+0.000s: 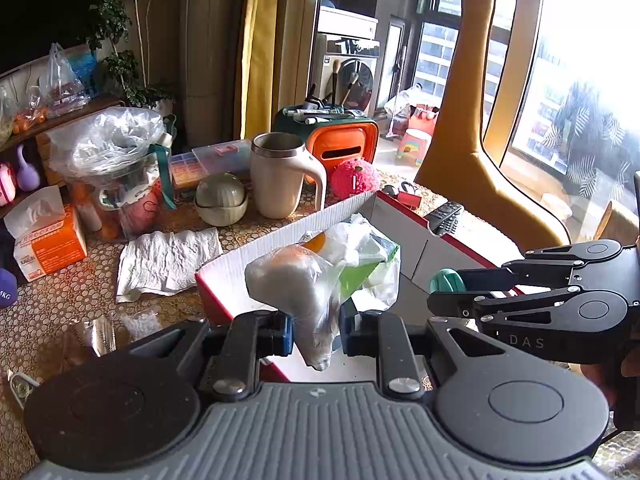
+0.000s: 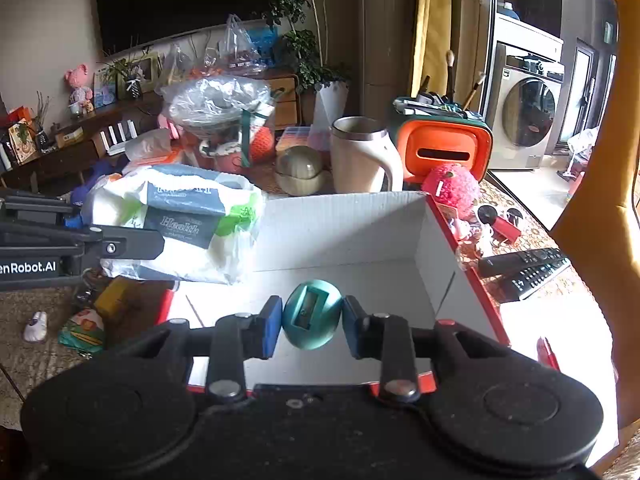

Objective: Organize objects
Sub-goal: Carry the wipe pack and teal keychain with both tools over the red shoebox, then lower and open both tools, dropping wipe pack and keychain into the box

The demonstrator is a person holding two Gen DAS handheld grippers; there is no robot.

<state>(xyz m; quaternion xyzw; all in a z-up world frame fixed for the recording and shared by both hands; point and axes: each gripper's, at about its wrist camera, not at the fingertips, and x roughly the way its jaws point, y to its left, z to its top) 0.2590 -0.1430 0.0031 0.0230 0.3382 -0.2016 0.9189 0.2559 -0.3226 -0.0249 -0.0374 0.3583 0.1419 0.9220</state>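
Pinching a plastic bag (image 1: 316,280) between narrowed pads, the left gripper (image 1: 316,334) is hanging over the box (image 2: 352,236); beside it, the right gripper (image 2: 310,326) is clamping a teal ball (image 2: 312,314) above the box floor.

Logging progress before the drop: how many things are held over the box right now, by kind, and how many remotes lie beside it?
Plastic bags held in the left claw: 1
Teal balls held in the right claw: 1
Remotes beside the box: 2
Total: 4
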